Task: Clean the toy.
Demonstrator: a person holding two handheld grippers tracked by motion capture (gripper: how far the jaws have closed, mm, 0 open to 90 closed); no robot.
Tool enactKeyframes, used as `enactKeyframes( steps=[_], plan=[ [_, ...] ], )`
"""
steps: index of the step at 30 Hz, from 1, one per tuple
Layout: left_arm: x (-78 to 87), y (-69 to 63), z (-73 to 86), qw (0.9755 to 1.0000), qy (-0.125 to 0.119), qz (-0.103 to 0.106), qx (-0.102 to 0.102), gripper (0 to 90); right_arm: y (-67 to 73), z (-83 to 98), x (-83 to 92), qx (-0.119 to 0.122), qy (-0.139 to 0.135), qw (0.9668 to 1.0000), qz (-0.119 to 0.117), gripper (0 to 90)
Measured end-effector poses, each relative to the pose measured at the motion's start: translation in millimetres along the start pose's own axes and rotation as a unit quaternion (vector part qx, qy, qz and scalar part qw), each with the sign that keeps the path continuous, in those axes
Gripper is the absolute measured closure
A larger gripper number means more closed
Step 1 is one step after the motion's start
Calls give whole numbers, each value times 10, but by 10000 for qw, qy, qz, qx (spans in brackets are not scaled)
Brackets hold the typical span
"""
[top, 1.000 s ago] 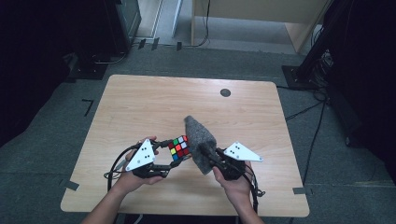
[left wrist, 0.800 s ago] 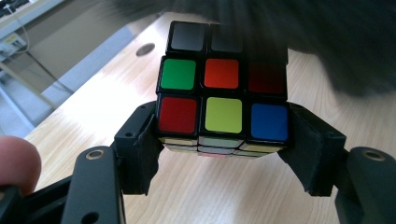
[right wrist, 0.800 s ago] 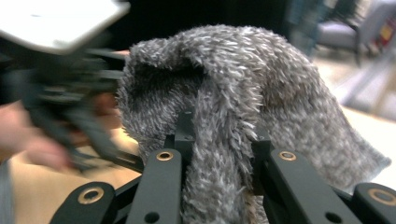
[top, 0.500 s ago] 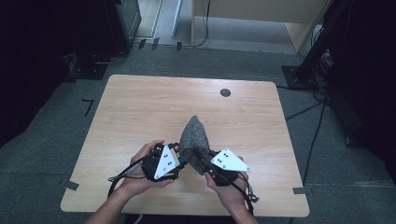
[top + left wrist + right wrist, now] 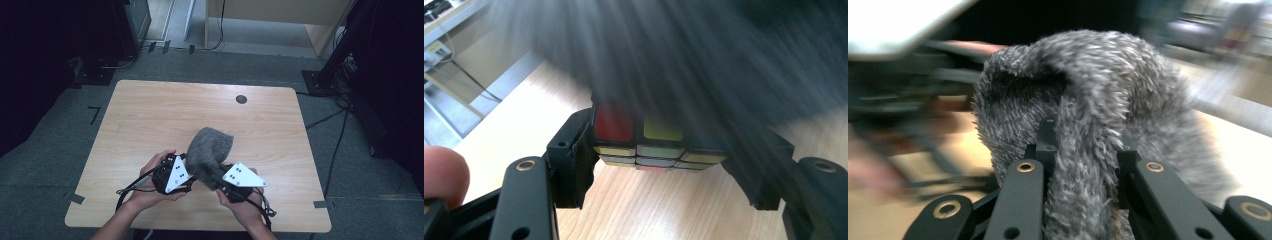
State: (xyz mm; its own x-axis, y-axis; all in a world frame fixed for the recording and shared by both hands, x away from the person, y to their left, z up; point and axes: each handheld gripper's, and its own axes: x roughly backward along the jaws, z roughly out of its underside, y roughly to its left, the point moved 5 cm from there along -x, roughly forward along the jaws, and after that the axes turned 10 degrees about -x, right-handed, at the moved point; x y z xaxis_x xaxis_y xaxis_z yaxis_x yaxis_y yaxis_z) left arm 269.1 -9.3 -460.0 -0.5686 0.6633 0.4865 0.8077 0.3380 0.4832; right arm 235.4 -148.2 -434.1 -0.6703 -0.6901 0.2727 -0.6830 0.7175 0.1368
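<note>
The left tongs point(image 5: 659, 165) are clamped on a puzzle cube point(image 5: 644, 142), their black jaws pressing its two sides; the cube's near faces show a red tile, a yellow-green tile and a row of pale ones. In the left gripper view the cube hangs above the wooden tabletop point(image 5: 649, 210), and a blurred mass of grey fur point(image 5: 704, 65) covers the cube's upper part and spreads toward twelve and two o'clock. A fingertip point(image 5: 441, 175) shows at nine o'clock in that view.

The right tongs point(image 5: 1083, 165) are closed on the fur, a furry grey cover point(image 5: 1088, 100); the pile bulges up between and over the two jaws, and a dark hollow opens in it at about eleven o'clock.

From the high view, both hands sit near the six o'clock edge of the tabletop point(image 5: 150, 115). The left gripper point(image 5: 172, 175) and the right gripper point(image 5: 240, 177) lie close together, and the furry grey cover point(image 5: 210, 150) rises between them toward twelve o'clock, hiding the cube. A small dark round disc point(image 5: 241, 99) lies well apart, near the far edge at one o'clock.
</note>
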Motion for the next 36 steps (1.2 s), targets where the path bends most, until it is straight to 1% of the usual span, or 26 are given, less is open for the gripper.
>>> enactKeyframes(
  steps=[2,4,5,7,9,10,11,13,14,15,16,17,18,19,21,22,24,25,26,27,29,30,31,33,34,36],
  plan=[
    [11,5,0,10000,12,-69,-51,345,58,59,-72,248,167,9995,69,754],
    [25,29,13,9999,18,-134,-66,345,-49,38,-46,-26,159,9997,176,761],
    [44,59,20,9999,-44,-143,-2,345,-156,10,-1,-226,55,9990,369,762],
    [104,162,32,9988,-316,-122,360,345,-409,-15,114,-709,-118,9946,744,764],
    [181,301,64,9930,-715,-63,941,345,-612,22,176,-1013,-208,9906,896,763],
    [224,366,85,9868,-985,39,1289,345,-659,61,171,-1038,-167,9906,874,763],
    [267,423,104,9781,-1296,166,1623,344,-671,105,140,-1030,-89,9914,796,763],
    [339,507,126,9563,-1861,419,2217,344,-586,211,7,-856,256,9945,537,762],
    [360,533,127,9472,-2045,502,2419,344,-503,267,-74,-693,452,9959,364,762],
    [366,547,126,9415,-2132,618,2537,344,-402,320,-151,-501,648,9964,203,762],
    [359,545,127,9392,-2140,742,2579,344,-300,360,-212,-260,748,9968,98,762],
    [340,526,128,9399,-2093,824,2569,344,-202,375,-248,-63,752,9971,-21,763],
    [316,496,129,9426,-1997,908,2519,344,-124,364,-260,71,694,9975,-121,763],
    [287,464,127,9445,-1925,981,2475,344,-83,330,-253,161,588,9981,-109,764],
    [260,437,124,9454,-1857,1078,2453,344,-122,246,-203,150,439,9989,104,767],
    [255,434,120,9460,-1831,1114,2430,345,-188,216,-164,104,309,9991,286,769],
    [247,426,122,9519,-1699,1037,2327,344,-364,154,-53,-297,-100,9983,496,773],
    [246,431,126,9512,-1692,1020,2370,345,-459,127,6,-607,-280,9961,577,774],
    [253,445,128,9477,-1750,1034,2460,345,-541,110,50,-825,-398,9937,641,774],
    [267,464,124,9419,-1850,1069,2590,345,-592,111,67,-878,-403,9930,680,773],
    [311,498,92,9272,-2152,1210,2817,344,-590,166,29,-800,-210,9947,617,772],
    [326,503,76,9242,-2233,1241,2839,344,-537,207,-14,-726,-83,9961,499,771],
    [321,496,68,9261,-2205,1251,2793,344,-466,247,-69,-594,53,9975,368,770],
    [273,455,89,9381,-1935,1195,2614,344,-297,291,-157,-229,226,9994,136,769],
    [245,435,110,9414,-1823,1200,2573,344,-228,283,-171,-84,221,9997,29,768],
    [219,437,140,9376,-1793,1320,2669,345,-201,237,-158,68,239,9995,181,768]
  ],
)
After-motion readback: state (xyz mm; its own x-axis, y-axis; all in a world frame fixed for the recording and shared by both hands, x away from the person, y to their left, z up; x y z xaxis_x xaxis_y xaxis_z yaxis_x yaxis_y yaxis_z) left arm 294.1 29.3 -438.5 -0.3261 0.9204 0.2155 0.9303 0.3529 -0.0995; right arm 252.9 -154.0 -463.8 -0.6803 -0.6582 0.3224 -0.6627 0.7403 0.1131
